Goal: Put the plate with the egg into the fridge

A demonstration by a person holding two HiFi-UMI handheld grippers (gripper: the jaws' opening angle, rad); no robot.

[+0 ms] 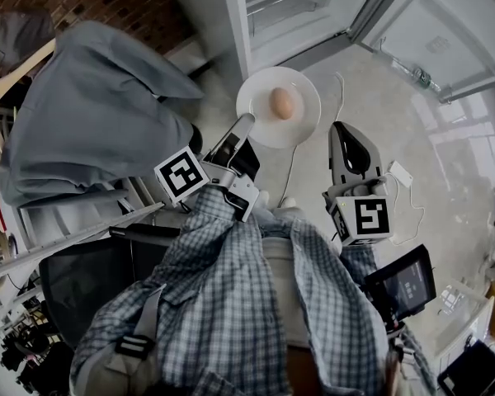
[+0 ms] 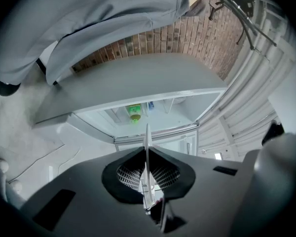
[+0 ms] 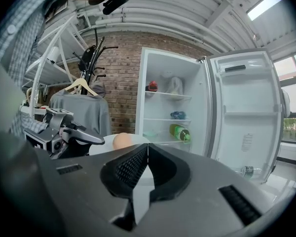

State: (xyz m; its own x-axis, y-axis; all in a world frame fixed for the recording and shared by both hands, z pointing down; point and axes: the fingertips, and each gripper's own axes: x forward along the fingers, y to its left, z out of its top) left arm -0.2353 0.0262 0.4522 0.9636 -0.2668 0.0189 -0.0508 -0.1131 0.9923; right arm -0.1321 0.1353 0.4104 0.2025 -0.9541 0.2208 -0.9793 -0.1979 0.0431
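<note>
**Carrying the plate to the open fridge.** Nearest the person, the left tongs (image 1: 241, 129) are clamped on the near-left rim of the white plate (image 1: 301, 97). In the left gripper view its thin edge runs straight between them. The right tongs (image 1: 340, 130), just right of the plate and not touching it, are pressed fully together with nothing in them. The plate hangs in the air above the floor (image 1: 371, 89), in front of the fridge (image 3: 144, 98) and not yet inside it.

*Doing the step well.* The only grip is at one edge, so the plate's weight hangs out beyond it. The left tongs should probably be kept level and moved forward slowly, since a tilt could send the egg (image 1: 281, 103) rolling off. The empty right tongs could steady the opposite rim from beneath. Farther on, aim for a bare stretch of shelf (image 3: 158, 119), clear of the green bottle (image 3: 180, 132) on the shelf below, and let the plate land flat before release. The door (image 3: 246, 107) stands wide open to the right and should not get in the way.

*The plate and the egg.* The plate is round, plain white, shallow and glossy — likely slippery in the grip. The egg is brown and whole, lying loose near the centre with nothing to hold it in place.
</note>
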